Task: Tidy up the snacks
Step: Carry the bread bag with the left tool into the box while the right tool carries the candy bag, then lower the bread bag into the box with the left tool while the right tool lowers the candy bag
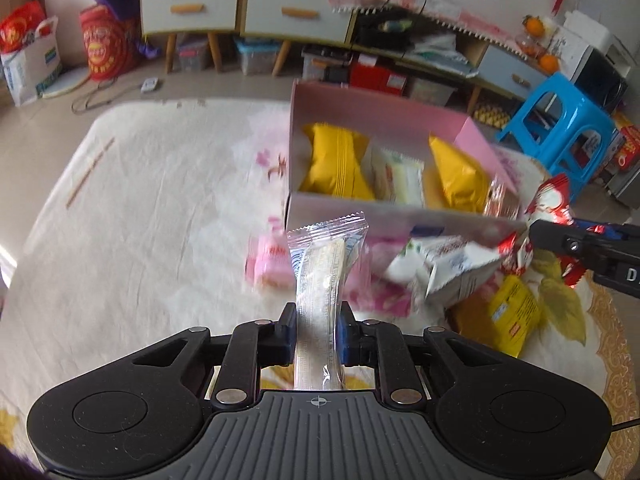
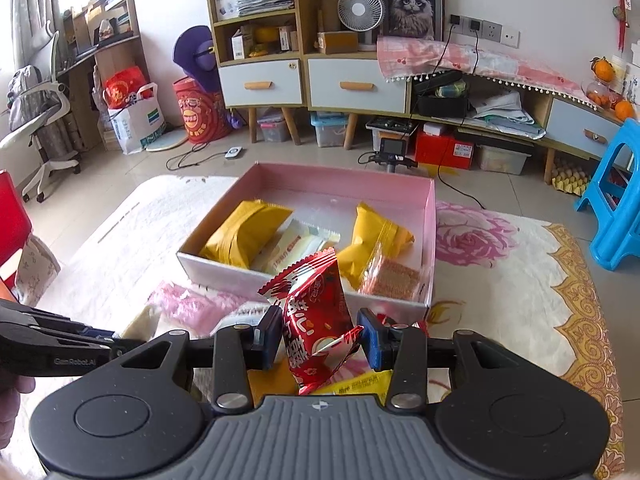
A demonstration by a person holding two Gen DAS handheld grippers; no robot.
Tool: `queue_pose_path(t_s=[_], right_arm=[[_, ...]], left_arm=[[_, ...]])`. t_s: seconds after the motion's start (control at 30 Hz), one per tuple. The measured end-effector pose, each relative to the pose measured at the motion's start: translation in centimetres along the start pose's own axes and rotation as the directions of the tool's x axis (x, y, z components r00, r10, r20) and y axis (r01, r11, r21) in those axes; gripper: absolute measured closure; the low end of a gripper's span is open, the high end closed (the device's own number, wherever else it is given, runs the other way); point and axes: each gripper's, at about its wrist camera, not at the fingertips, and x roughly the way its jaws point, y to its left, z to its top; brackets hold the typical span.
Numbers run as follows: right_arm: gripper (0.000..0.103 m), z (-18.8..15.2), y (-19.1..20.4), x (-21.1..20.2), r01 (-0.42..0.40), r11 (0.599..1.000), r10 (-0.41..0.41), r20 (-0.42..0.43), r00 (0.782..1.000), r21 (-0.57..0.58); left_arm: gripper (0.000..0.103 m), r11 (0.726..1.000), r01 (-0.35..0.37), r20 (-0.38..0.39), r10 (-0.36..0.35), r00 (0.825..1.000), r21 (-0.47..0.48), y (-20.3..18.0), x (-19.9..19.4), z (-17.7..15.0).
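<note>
The left tool (image 1: 316, 334) grips a clear wafer pack (image 1: 322, 280); the right tool (image 2: 319, 336) grips a red packet (image 2: 316, 320). The pink box (image 2: 430, 240) sits at twelve o'clock on the bench (image 2: 520, 280), holding two yellow packs (image 2: 244, 236).

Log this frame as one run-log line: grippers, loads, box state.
left gripper: shut on clear wafer pack | right gripper: shut on red snack packet | pink box: holds snacks | both packs outside box
</note>
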Motion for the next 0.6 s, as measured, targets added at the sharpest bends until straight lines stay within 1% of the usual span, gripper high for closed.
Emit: queue_pose_path(t_s=[0.17,0.27,0.47,0.53,0.6], right_arm=[[0.070,1.5,-0.4,0.9,-0.003,0.999,0.003,0.019,1.000,0.042],[0.070,2.3,-1.0,1.9,-0.031,0.994,0.027,0.036,0.999,0.104],[0.070,2.9,-2.5,4.8,-0.116,0.955,0.106,0.051,0.993,0.272],[0.070,2.8,-2.7,5.4,-0.118,0.946,0.107,0.052,0.993,0.300],[0.070,2.9,-2.8,5.8,-0.120,0.939,0.108,0.057,0.993,0.321]], left_arm=[[0.086,0.999,0.034,0.051,-0.034,0.998,-0.001,-0.9,0.3,2.5],[0.086,0.998,0.059,0.087,-0.058,0.995,-0.018,-1.2,0.9,4.3],[0.086,0.992,0.102,0.084,-0.096,0.992,-0.071,-1.8,4.0,7.3],[0.086,0.991,0.109,0.090,-0.102,0.991,-0.077,-1.9,5.0,7.9],[0.086,0.993,0.098,0.094,-0.091,0.991,-0.070,-2.3,5.9,8.4]])
